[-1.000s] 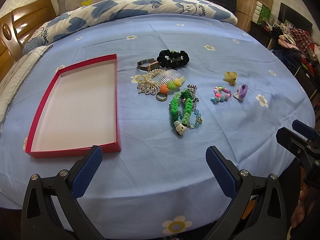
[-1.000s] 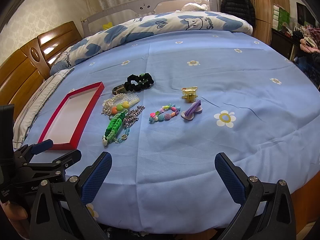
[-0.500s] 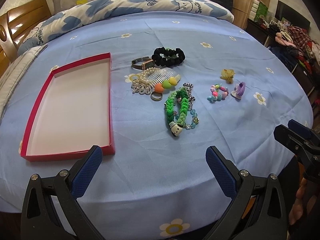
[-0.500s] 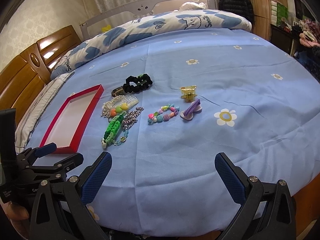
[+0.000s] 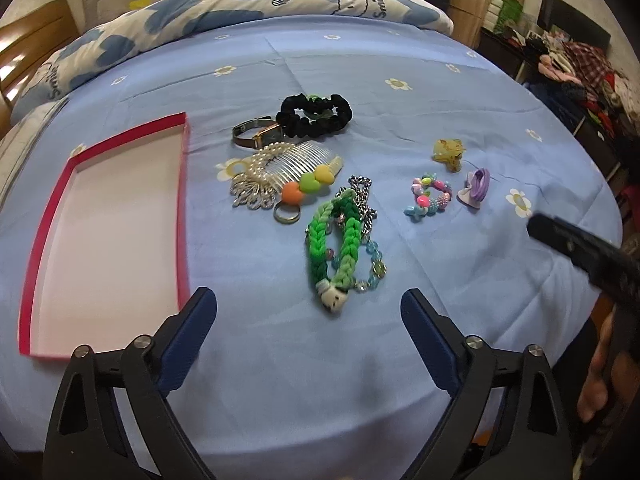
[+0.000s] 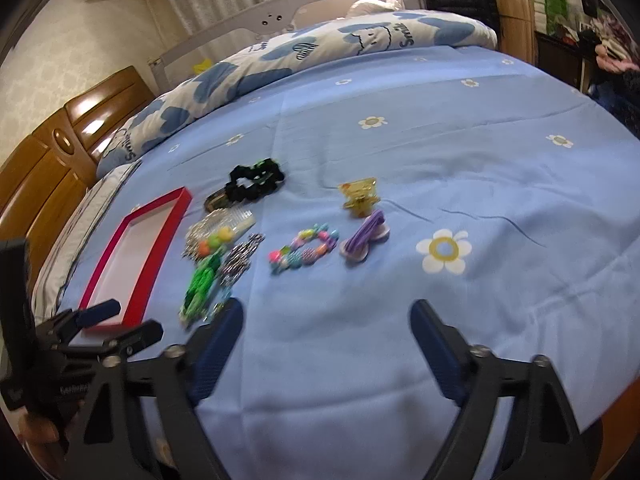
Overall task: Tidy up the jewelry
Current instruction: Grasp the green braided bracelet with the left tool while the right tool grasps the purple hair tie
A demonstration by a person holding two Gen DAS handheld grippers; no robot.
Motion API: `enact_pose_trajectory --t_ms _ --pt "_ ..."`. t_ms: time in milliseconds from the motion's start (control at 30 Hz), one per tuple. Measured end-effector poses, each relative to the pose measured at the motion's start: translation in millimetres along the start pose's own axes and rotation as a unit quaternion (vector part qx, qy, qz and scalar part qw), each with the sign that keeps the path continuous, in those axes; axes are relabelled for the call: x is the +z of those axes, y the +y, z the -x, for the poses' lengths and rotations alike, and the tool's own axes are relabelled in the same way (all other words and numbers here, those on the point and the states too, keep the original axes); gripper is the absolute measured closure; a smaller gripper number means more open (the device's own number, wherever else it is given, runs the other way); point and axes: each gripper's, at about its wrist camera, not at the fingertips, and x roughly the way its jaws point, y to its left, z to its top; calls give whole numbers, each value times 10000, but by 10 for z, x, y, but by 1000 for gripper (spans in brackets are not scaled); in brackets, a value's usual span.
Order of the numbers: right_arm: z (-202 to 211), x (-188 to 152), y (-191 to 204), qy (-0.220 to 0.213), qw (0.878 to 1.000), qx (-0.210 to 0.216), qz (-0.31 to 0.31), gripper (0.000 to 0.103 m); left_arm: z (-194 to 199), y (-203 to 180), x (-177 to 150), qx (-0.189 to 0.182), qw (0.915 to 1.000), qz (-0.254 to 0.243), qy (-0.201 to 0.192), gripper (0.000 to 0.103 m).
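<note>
A red-rimmed tray (image 5: pixel 182 184) with a white inside lies empty on the blue bedsheet at the left. To its right lie a green braided bracelet (image 5: pixel 336 240), a pearl comb (image 5: pixel 288 164), a ring (image 5: pixel 286 213), a watch (image 5: pixel 256 136), a black scrunchie (image 5: pixel 316 115), a colourful bead bracelet (image 5: pixel 430 198), a purple clip (image 5: pixel 476 186) and a yellow claw clip (image 5: pixel 449 151). My left gripper (image 5: pixel 308 320) is open and empty, just short of the green bracelet. My right gripper (image 6: pixel 326 330) is open and empty, short of the bead bracelet (image 6: pixel 304 252).
A rolled blue-and-white quilt (image 5: pixel 256 4) lies along the far side of the bed. A wooden headboard (image 6: pixel 52 160) stands at the left. Cluttered shelves (image 5: pixel 572 64) stand past the right edge. The sheet's front edge drops off below both grippers.
Both grippers have moved forward toward the jewelry, which now looks larger and nearer. Nothing has been picked up and both stay open.
</note>
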Motion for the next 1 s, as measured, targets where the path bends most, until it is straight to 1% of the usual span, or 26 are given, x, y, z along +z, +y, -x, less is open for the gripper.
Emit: enact_pose_trajectory --t_ms 200,267,333,367,400,433,467,500,533,567,633,667,833,1000 --pt "-359 261 -137 96 9998 30 -187 39 -226 16 132 -131 9997 -32 183 17" --pt "-494 327 -193 218 9992 84 -318 48 -312 -1 165 -101 9995 -103 294 17" --pt "-630 366 -239 320 9986 82 -412 52 -387 -8 185 -137 9991 -121 394 17" --pt "-682 376 -252 369 9983 83 -452 54 -425 -13 192 -153 9989 -137 433 20" --pt "-723 381 -267 411 9980 82 -480 57 -449 -22 194 -152 9987 -158 456 28" --pt "-760 384 -282 445 9977 87 -503 64 -490 -31 195 -161 9984 -189 516 34" --pt "-794 384 -297 480 9974 95 -536 73 -523 -37 194 -186 9980 -198 571 47" --pt "-826 382 -312 511 9970 98 -567 77 -554 -34 188 -223 9975 -192 639 62" --pt "-846 379 -322 524 9970 93 -566 85 -584 -25 179 -297 9969 -167 703 69" --pt "-860 377 -335 535 9969 80 -568 90 -588 -15 180 -306 9969 -152 706 76" --pt "-854 362 -356 516 9968 103 -606 92 -557 9 174 -359 9971 -124 657 80" --pt "-835 353 -360 491 9968 125 -616 94 -538 30 169 -417 9970 -85 645 83" --pt "-708 311 -329 381 9965 296 -681 97 -381 147 114 -665 9961 129 567 83" --pt "-568 255 -177 349 9959 561 -612 97 -171 269 70 -745 9961 275 389 83"
